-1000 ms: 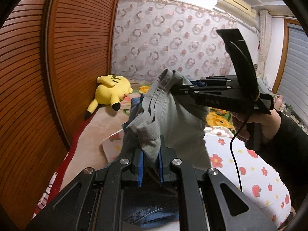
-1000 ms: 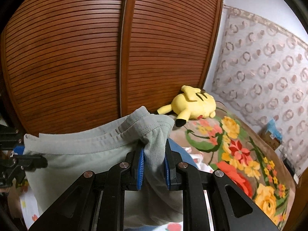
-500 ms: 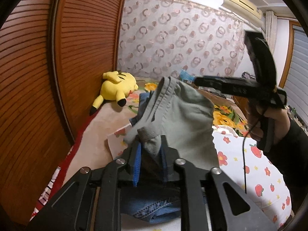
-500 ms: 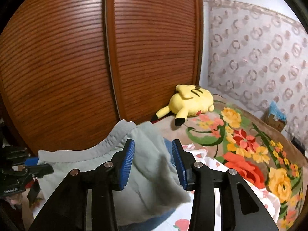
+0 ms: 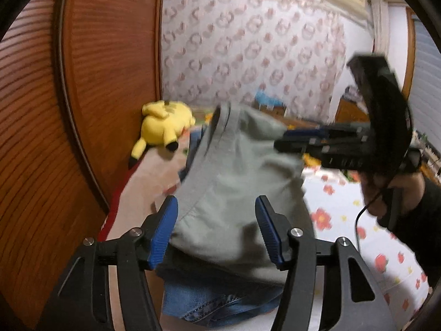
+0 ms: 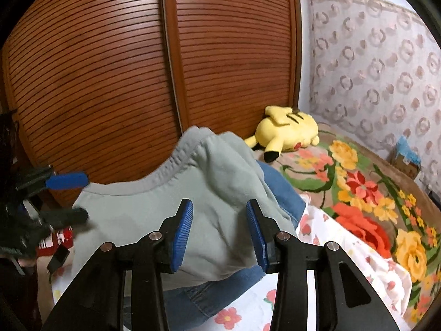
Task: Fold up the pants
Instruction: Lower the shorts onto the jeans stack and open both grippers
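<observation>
The soft grey-green cotton pants (image 6: 165, 215) have been let go onto blue denim jeans (image 6: 281, 190); left gripper (image 5: 216, 229) jaws have just been opening, right gripper (image 6: 219, 231) jaws are released. Folding is probably nearly done.

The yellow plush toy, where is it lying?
In both wrist views the yellow plush toy lies on the bed's floral blanket, against the slatted wooden doors, beyond the grey-green pants.
</observation>
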`<state>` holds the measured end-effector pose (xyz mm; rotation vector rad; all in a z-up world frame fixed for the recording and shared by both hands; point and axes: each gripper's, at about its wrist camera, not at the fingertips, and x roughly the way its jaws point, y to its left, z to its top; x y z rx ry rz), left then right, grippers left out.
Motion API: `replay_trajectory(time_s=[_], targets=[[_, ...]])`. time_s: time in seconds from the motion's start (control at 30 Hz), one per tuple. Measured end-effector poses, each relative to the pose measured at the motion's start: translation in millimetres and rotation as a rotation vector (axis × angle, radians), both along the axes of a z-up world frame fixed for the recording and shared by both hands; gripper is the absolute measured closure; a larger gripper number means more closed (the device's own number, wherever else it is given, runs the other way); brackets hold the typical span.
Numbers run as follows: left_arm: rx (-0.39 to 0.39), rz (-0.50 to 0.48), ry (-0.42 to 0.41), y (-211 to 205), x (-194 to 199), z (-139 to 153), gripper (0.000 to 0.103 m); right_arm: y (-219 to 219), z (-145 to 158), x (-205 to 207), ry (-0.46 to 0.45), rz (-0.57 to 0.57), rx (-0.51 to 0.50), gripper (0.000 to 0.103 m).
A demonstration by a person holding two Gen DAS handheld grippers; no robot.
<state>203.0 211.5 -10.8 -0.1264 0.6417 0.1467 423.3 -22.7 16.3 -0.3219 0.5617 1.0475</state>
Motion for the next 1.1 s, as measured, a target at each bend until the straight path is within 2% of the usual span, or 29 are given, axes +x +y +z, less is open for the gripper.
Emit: replay_trajectory(time_s=[0.13, 0.37, 0.8, 1.1], targets=[[-0.007, 0.014, 0.042, 4.6, 5.0, -17.7, 0.044, 10.2, -6.4, 18.9, 0.026, -0.02, -0.016, 0.061], [-0.011, 0.018, 0.052, 2.9, 5.5, -27.1, 0.043, 36.6, -24.7, 35.6, 0.053, -0.05, -0.043, 0.061], [-0.007, 0.013, 0.052, 1.9, 6.1, -22.8, 0.04, 19.4, -18.2, 1.0, 0.002, -0.075, -0.023, 0.061], [-0.021, -0.008, 0.012, -3.0, -14.7, -9.9, 0.024, -2.0, -19.2, -24.3, 0.01, -0.108, 0.003, 0.061]])
